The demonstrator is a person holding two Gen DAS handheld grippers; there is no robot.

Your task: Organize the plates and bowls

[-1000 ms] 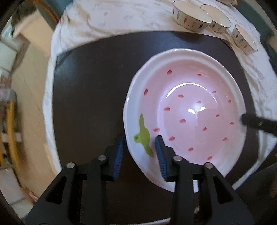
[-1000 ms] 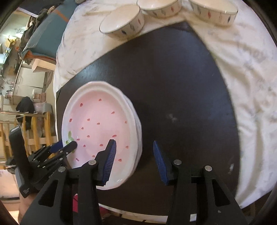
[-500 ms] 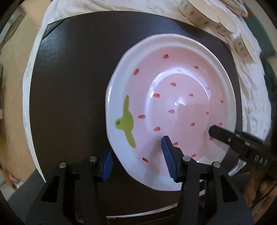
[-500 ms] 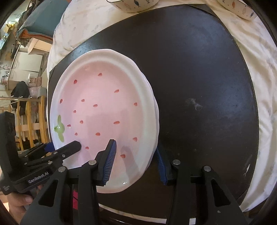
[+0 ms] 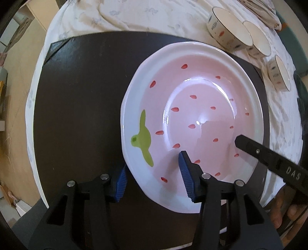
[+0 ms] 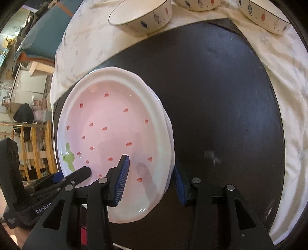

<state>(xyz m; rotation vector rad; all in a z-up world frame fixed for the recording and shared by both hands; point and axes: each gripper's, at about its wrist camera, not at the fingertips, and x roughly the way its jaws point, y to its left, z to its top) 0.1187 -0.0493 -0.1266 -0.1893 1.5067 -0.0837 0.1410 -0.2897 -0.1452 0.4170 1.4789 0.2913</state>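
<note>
A pink plate with red seed marks and a green stem lies on a dark round mat. In the right wrist view, more white rims show under the plate along its right side, so it tops a stack. My left gripper straddles the near left rim, one pad below the edge and one over the pink inside, not pressing. My right gripper straddles the near right rim the same way. Each view shows the other gripper's fingers over the plate.
Patterned bowls stand on the white cloth beyond the mat; two bowls show in the right wrist view. The mat is bare to the right of the plates. A hand holds the right gripper.
Both grippers have come down closer to the plate stack and now straddle its rim. The right gripper slid left from the bare mat onto the rim. The plates have stayed in place.
</note>
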